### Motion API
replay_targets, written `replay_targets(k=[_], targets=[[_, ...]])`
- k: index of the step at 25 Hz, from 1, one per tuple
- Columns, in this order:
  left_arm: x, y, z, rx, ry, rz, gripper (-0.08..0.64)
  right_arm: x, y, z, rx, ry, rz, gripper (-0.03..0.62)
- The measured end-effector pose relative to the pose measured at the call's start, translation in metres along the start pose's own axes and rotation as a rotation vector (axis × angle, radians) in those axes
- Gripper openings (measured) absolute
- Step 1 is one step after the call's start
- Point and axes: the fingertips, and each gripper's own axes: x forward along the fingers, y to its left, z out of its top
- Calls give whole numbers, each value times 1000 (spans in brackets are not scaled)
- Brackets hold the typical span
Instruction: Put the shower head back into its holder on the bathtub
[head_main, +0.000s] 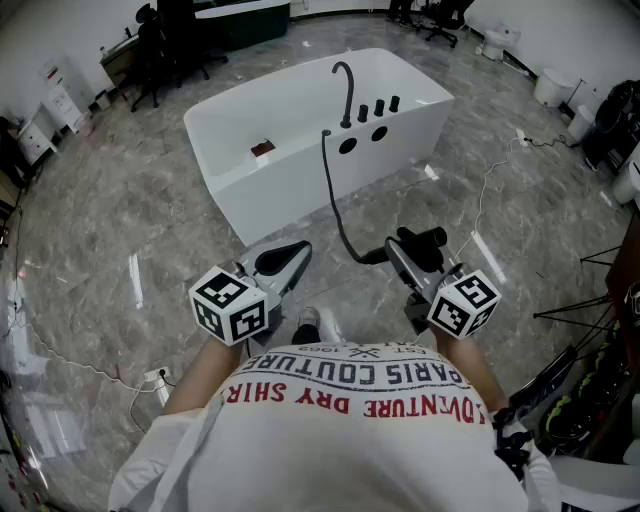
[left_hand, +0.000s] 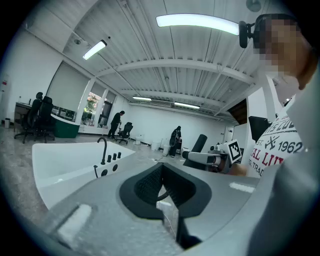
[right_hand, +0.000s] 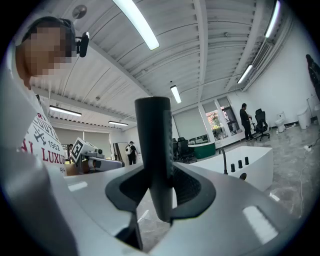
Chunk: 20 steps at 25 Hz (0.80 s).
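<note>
Two grippers: both are in the person's hands, side by side and roughly level, well short of the bathtub (head_main: 250, 190).
Left gripper (head_main: 287, 262): jaws are closed together with nothing between the pads; it is idle.
Right gripper (head_main: 398, 255): jaws are spread wide and clamped on the dark handle of the shower head (right_hand: 156, 150), which stands upright across the pads.
Shower head location: in the right gripper's jaws. The left gripper is off to that gripper's left, apart from it.
Hose (head_main: 335, 205): black; it runs from the handle end forward of the jaws and up to the bathtub rim beside the tap (head_main: 347, 90).
Bathtub position: ahead of both jaw tips, with the tap and three knobs on the rim facing the grippers.
Holder: not made out with certainty; judged to sit among the rim fittings near where the hose rises.
Done: the shower head is picked up and firmly held.
Outstanding: carry it forward to the rim, seat it in the holder, release. Judged an early stage.
Writing: the shirt (head_main: 350, 400) shows "PARIS COUTURE" and part of "DRY SHIR"; "1962" reads in both gripper views.
Marker cube (head_main: 232, 305): square patterns only, no text.
Brands: none legible on the bathtub or shower head.
</note>
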Motion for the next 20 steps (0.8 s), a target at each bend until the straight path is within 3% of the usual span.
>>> replay_targets(k=[11, 20], targets=[[2, 5, -17, -3, 56, 32, 2, -3, 0, 1, -20, 0, 22, 127], [6, 6, -15, 11, 40, 44, 2, -17, -11, 27, 10, -57, 29, 127]])
